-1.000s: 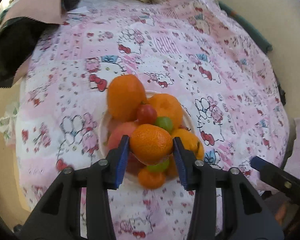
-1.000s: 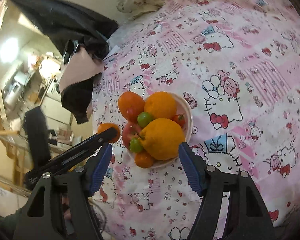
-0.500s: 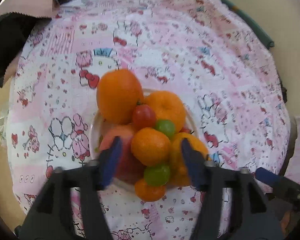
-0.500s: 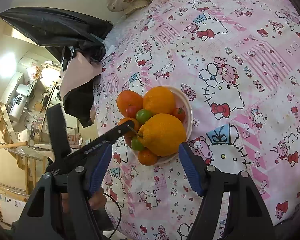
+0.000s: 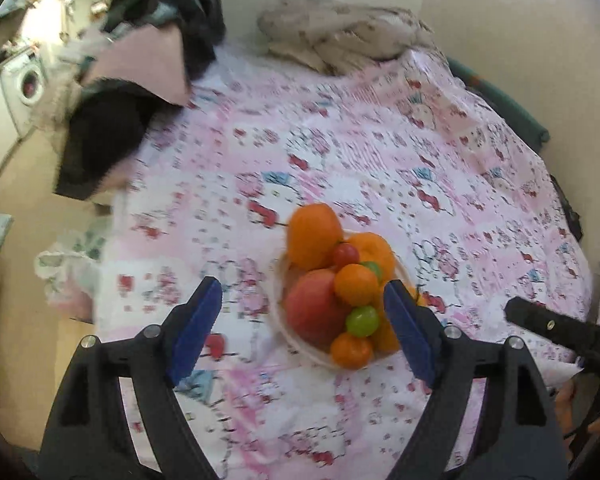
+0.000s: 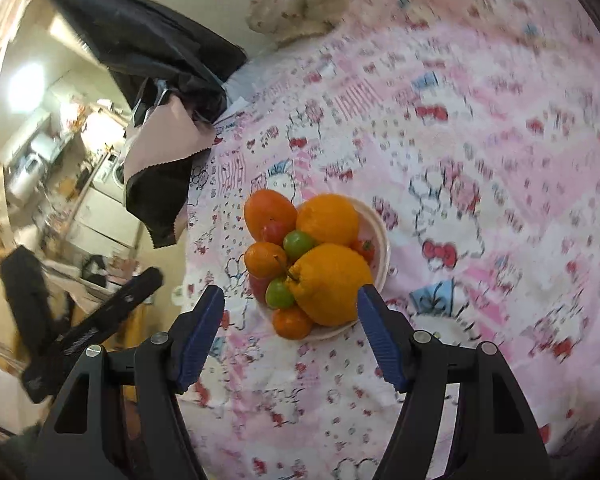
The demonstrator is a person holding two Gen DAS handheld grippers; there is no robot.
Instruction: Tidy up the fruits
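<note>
both grippers hang spread and empty above the bed. the left gripper (image 5: 302, 320), with its blue-padded black fingers apart, sits above and short of the shallow cream-coloured round bowl (image 5: 278, 280), gripping nothing; the right gripper (image 6: 290, 322) is likewise parted and unloaded, framing the same bowl from the opposite side.

the fruits are heaped in that bowl, which rests on the pink cartoon-print bedspread (image 5: 380, 152). a small round orange mandarin (image 5: 356, 284) perches high on the pile, leaning on a large reddish-pink apple (image 5: 312, 312), with a small green round fruit (image 5: 363, 321) just below it. from the right wrist view a big knobbly orange citrus (image 6: 332, 284) fills the near side, so smaller pieces wedge into the gaps around it. that stacking looks chosen because the bowl is too small for one layer.

by my reading the pile is complete or nearly so, and no loose fruit shows on the bedspread.
</note>
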